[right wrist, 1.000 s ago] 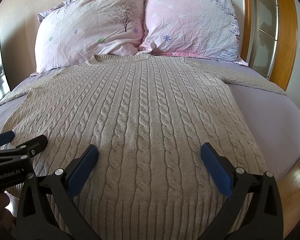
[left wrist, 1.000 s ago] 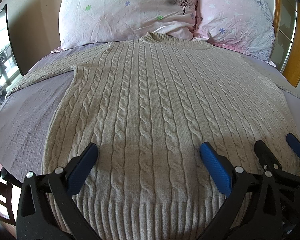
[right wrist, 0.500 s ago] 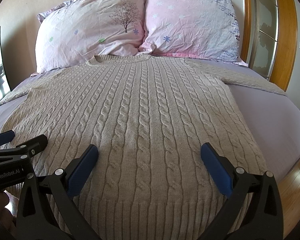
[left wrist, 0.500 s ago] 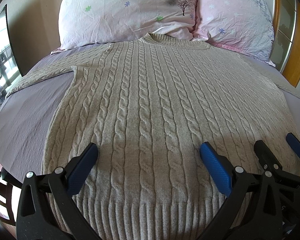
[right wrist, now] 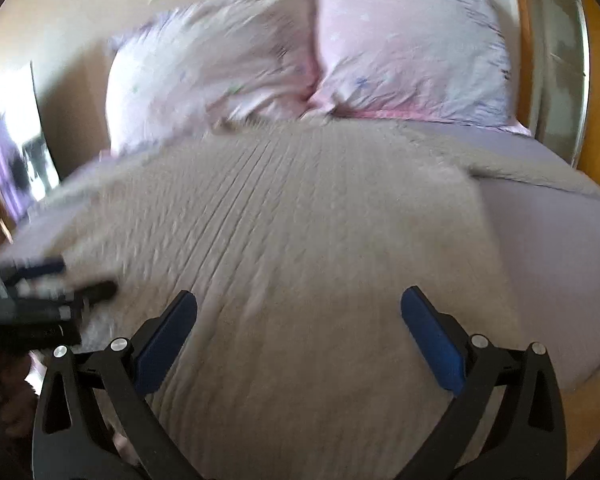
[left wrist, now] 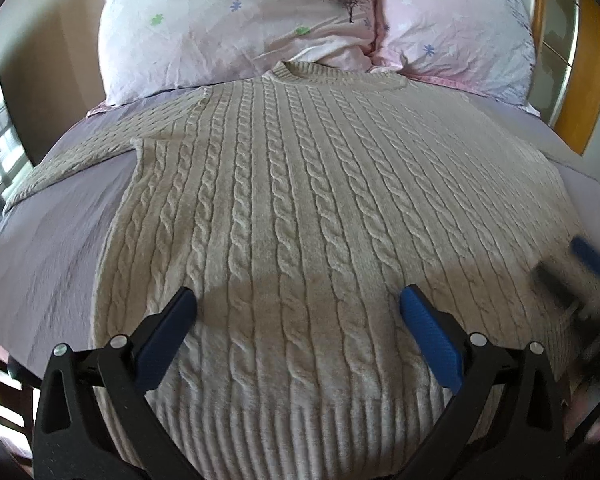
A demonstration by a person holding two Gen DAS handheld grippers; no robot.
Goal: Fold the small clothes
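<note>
Left claw [left wrist: 296,320] and right claw [right wrist: 298,320] both gape wide, empty; sweater [left wrist: 320,208] ahead lies flat, unfolded; every fold remains.

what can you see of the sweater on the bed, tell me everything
The sweater is beige cable knit, woolly looking, with a ribbed round collar and a ribbed hem. It lies flat and face up on the lilac bed sheet, unfolded, collar touching the two pillows, hem toward the cameras, a sleeve stretched out to each side. The left gripper and right gripper are at the hem end with jaws wide open, holding nothing; contact cannot be judged.
</note>
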